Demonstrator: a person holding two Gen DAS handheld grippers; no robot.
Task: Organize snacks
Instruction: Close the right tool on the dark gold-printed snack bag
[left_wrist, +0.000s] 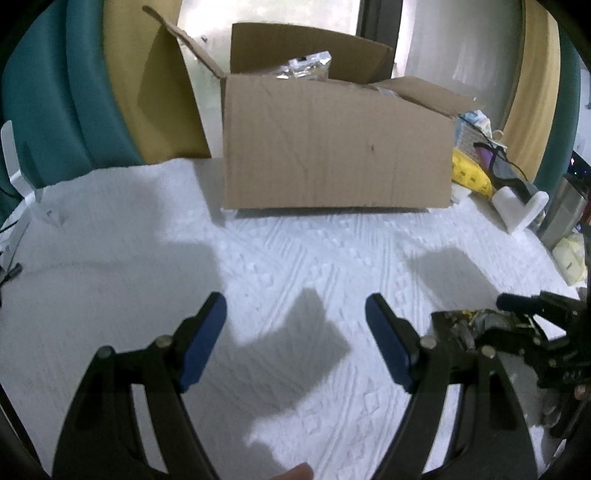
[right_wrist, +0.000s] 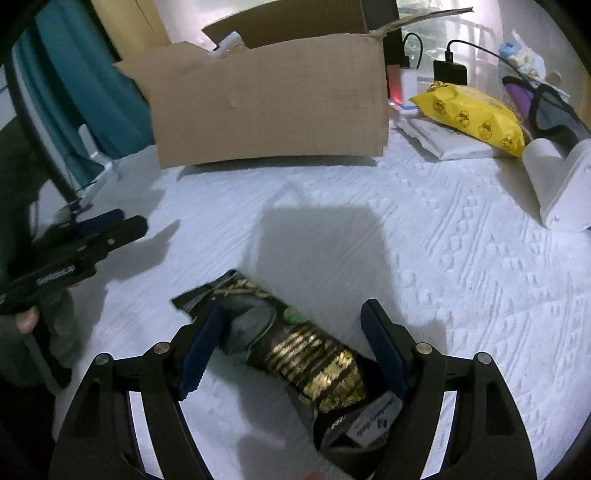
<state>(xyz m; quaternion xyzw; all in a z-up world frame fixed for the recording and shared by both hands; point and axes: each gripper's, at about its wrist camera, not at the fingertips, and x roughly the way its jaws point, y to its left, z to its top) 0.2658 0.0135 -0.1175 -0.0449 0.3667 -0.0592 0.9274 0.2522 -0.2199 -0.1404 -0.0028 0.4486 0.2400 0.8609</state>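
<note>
White textured cloth (right_wrist: 461, 258) carries cardboard box (right_wrist: 269, 110), yellow pack (right_wrist: 469, 114), dark snack bag (right_wrist: 306, 354).

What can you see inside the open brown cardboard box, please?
A crinkled silvery foil packet pokes above the rim of the open brown cardboard box. Its front wall hides everything lower inside.

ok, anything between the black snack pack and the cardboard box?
Nothing: bare white cloth between black snack pack and cardboard box, in the right wrist view.
</note>
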